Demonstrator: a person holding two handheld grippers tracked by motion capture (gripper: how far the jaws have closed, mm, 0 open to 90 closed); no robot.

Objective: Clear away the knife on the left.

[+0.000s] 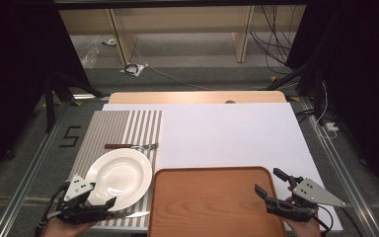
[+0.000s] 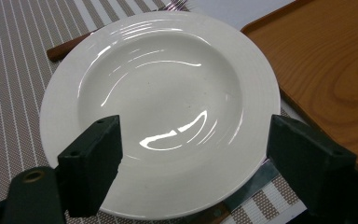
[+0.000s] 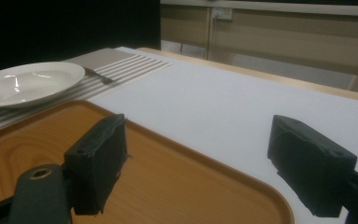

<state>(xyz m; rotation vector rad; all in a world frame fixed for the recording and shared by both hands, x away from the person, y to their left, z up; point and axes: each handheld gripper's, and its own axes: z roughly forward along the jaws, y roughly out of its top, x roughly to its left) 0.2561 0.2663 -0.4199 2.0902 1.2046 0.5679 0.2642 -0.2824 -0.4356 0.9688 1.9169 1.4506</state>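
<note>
1. High view: the left gripper [image 1: 96, 200] is at the near left corner of the counter [image 1: 227, 133], right by the near rim of the plate [image 1: 120, 176].
2. Its jaws are spread wide. They pinch nothing.
3. In the left gripper view, one jaw is over the near rim of the plate [image 2: 161, 109]. The other jaw is past the rim, on the side by the tray [image 2: 328, 70]. I cannot tell if a jaw touches the plate.
4. The plate is white and has nothing in it. It sits on a striped mat [image 1: 98, 131] at the left side of the counter.
5. A fork [image 1: 131, 146] with a brown handle lies on the mat just behind the plate.
6. A knife [image 2: 247, 189] pokes out from under the near rim of the plate.
7. The tray [image 1: 212, 202] is brown wood. It sits at the near edge of the counter, just beside the plate.
8. The right gripper [image 1: 272, 183] is at the near right corner of the tray. Its jaws are spread wide too, one over the tray [image 3: 177, 182] and one over the white counter.
</note>
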